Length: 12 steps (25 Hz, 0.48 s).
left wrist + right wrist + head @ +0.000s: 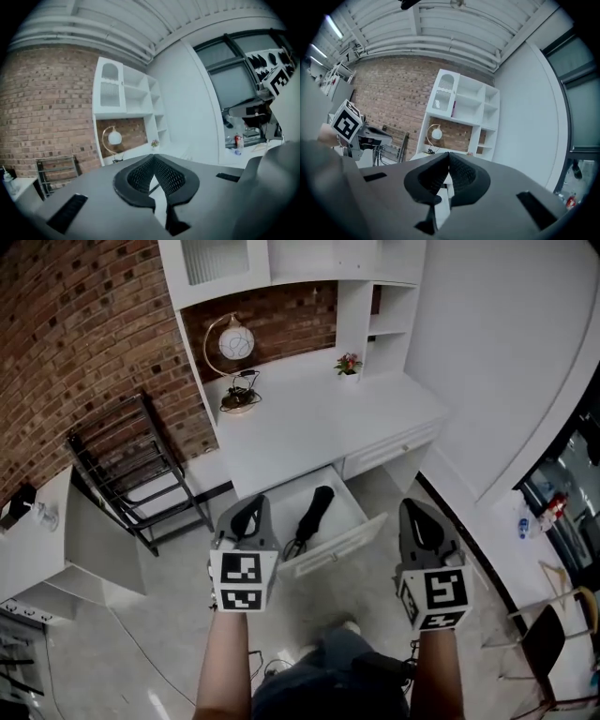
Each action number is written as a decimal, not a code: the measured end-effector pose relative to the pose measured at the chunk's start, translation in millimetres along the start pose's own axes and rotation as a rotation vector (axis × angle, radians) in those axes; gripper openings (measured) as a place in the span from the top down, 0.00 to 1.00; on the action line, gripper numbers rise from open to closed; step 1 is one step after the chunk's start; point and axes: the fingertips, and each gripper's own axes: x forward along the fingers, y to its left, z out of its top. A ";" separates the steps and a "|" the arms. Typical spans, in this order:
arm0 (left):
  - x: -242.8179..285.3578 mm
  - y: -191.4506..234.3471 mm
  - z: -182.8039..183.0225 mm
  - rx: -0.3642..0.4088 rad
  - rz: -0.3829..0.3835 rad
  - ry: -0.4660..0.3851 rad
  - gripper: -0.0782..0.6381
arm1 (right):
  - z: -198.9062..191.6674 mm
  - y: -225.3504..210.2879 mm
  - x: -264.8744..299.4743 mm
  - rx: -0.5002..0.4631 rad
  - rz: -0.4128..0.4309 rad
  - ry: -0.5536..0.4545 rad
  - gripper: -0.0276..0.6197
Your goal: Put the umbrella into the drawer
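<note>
1. Fingertips of the left gripper [153, 157] met at their front ends, with only a narrow slit behind them and nothing between them. The right gripper [448, 155] was closed in the same way and was also empty.
2. Both grippers were held level in front of the person, near the open white pull-out drawer [345, 540] under the white desk [309, 427] and clear of it.
3. The black folded umbrella [315, 512] lay slantwise inside that drawer, which is where the task wants it.
4. Risk, as I judged it: the umbrella's looped lower end sat close to the drawer's front panel. If it rode up on the rim, it could snag or jam when the drawer slid.
5. Another risk: the drawer stood well out over the floor near the person's legs. A knock could jolt it and shift the umbrella.
6. Hidden: the left gripper covered the drawer's left corner in the head view.
7. Neither gripper view showed the drawer or the umbrella, as both looked up at the shelves and ceiling.
8. Whether the loop touched the rim was too small to tell.
</note>
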 end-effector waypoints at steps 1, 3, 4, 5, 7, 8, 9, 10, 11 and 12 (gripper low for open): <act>-7.3 2.3 12.2 0.001 0.013 -0.033 0.89 | 7.2 -1.7 -3.9 -0.005 -0.004 -0.020 0.96; -19.0 6.8 34.6 -0.001 0.041 -0.089 0.89 | 20.4 -5.8 -9.2 -0.014 -0.004 -0.050 0.96; -23.6 8.2 44.7 -0.004 0.052 -0.113 0.89 | 26.5 -8.4 -11.2 -0.020 0.000 -0.061 0.96; -27.4 9.0 54.7 -0.010 0.063 -0.135 0.89 | 32.5 -11.9 -12.9 -0.029 0.004 -0.070 0.96; -33.8 10.2 73.2 -0.029 0.091 -0.178 0.89 | 43.7 -21.0 -17.1 -0.057 0.011 -0.085 0.96; -36.9 10.5 80.8 -0.037 0.109 -0.197 0.89 | 48.5 -25.9 -20.2 -0.071 0.012 -0.092 0.96; -40.0 10.4 87.3 -0.041 0.126 -0.212 0.89 | 52.7 -30.8 -23.6 -0.082 0.013 -0.100 0.96; -42.9 9.7 93.2 -0.041 0.141 -0.225 0.89 | 56.6 -35.9 -27.1 -0.089 0.012 -0.108 0.96; -45.8 8.2 98.8 -0.037 0.153 -0.237 0.89 | 60.2 -41.1 -30.2 -0.095 0.009 -0.117 0.96; -48.7 6.4 104.2 -0.030 0.162 -0.250 0.89 | 63.3 -46.0 -32.9 -0.101 0.006 -0.126 0.96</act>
